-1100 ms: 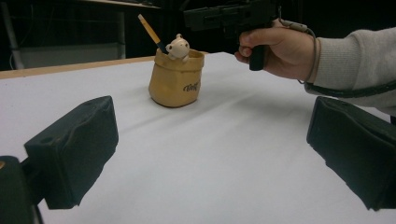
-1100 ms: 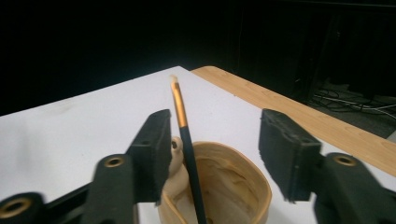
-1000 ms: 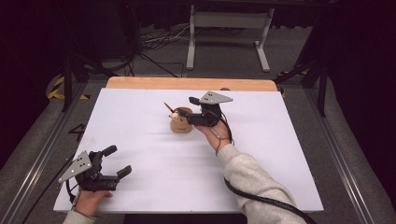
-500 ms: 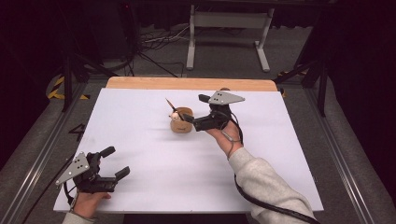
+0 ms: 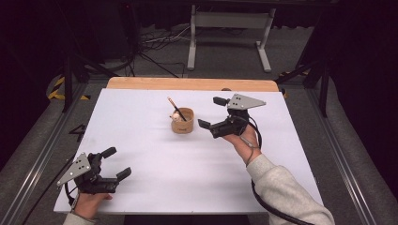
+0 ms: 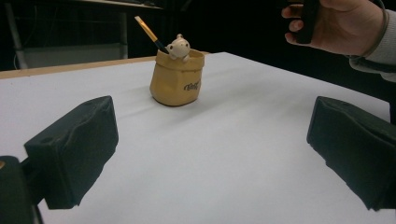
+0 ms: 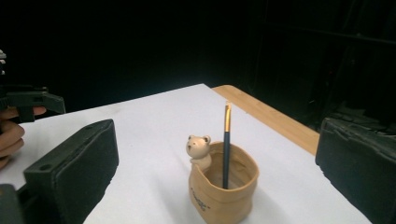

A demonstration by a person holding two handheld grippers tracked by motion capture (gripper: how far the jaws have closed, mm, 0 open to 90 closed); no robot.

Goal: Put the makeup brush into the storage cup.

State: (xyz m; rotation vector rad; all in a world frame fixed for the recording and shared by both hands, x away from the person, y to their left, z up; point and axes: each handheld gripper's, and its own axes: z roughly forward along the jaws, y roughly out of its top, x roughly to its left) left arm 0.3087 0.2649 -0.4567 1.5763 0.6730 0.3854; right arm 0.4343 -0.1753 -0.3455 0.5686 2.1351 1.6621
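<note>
A tan bag-shaped holder (image 5: 182, 123) with a small bear figure on its rim stands at the middle of the white table (image 5: 187, 187). A dark pencil (image 5: 176, 108) with a gold band leans in it. My right gripper (image 5: 211, 112) hovers just right of the holder, apart from it. Its jaws have just been opening and now stand open with nothing between them. From the right gripper view, the holder (image 7: 224, 191) and pencil (image 7: 227, 149) lie ahead of the right gripper (image 7: 219, 163). My left gripper (image 5: 117, 162) rests open at the near left corner, facing the holder (image 6: 176, 79).
The table's far edge is a bare wooden strip (image 5: 187, 84). Behind it on the floor stand a metal frame (image 5: 230, 37) and loose cables (image 5: 155, 42). Dark rails run along both sides of the table.
My right gripper has drawn back to the right and slightly up from the holder, jaws spreading wider. The pencil stays in the holder. The left gripper has not moved.
</note>
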